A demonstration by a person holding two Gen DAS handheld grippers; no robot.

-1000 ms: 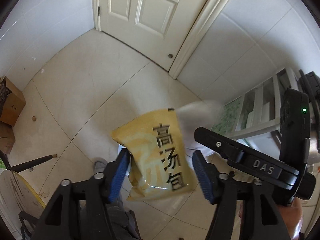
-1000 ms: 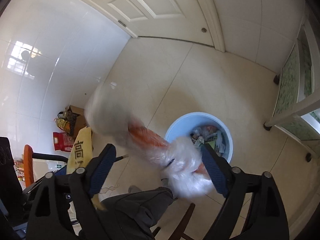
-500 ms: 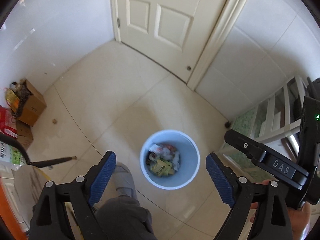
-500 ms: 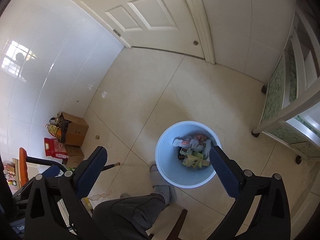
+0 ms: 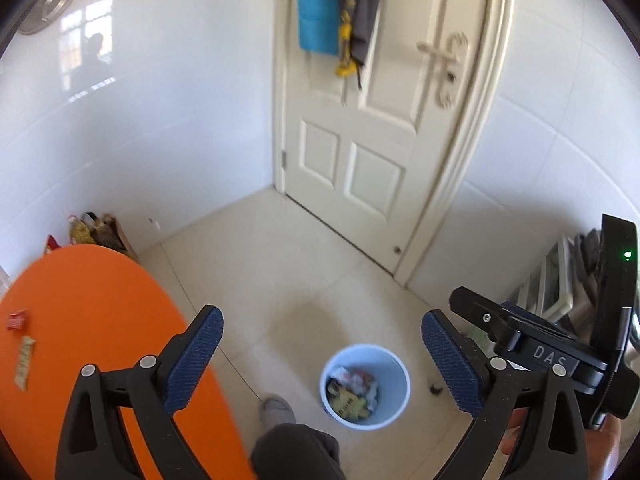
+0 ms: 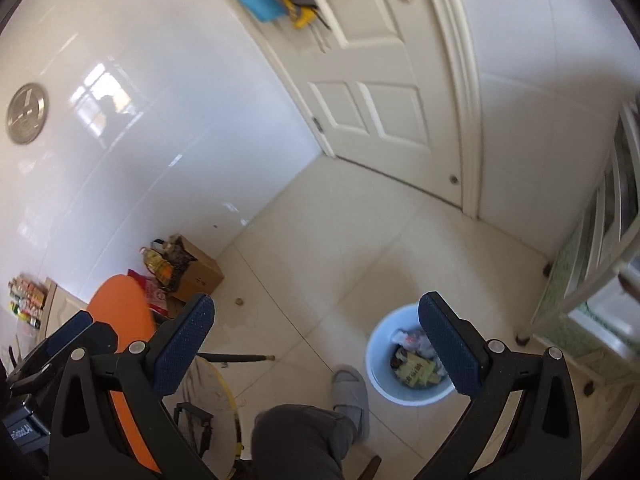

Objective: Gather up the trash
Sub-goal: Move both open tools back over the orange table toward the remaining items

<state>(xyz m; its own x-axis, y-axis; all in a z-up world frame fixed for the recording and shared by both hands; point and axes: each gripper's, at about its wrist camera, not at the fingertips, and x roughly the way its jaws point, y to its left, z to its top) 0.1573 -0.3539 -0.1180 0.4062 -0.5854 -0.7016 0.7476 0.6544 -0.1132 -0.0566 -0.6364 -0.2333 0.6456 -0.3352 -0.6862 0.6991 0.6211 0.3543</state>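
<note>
A light blue bin (image 5: 365, 386) stands on the tiled floor, holding a yellow packet (image 5: 347, 401) and crumpled wrappers. It also shows in the right wrist view (image 6: 408, 356). My left gripper (image 5: 322, 354) is open and empty, high above the bin. My right gripper (image 6: 316, 344) is open and empty, also high above the floor. A red wrapper (image 5: 17, 319) and a beige wrapper (image 5: 24, 362) lie on the orange table (image 5: 100, 344) at the left.
A white door (image 5: 384, 120) with hanging cloths stands ahead. A cardboard box (image 6: 196, 274) with bags sits by the wall. The person's leg and grey slipper (image 6: 350, 392) are beside the bin. A white rack (image 6: 600, 272) stands at the right.
Both grippers let go of their trash, which fell into the bin. Both then rose and tilted up, bringing the orange table and upper door into view.
</note>
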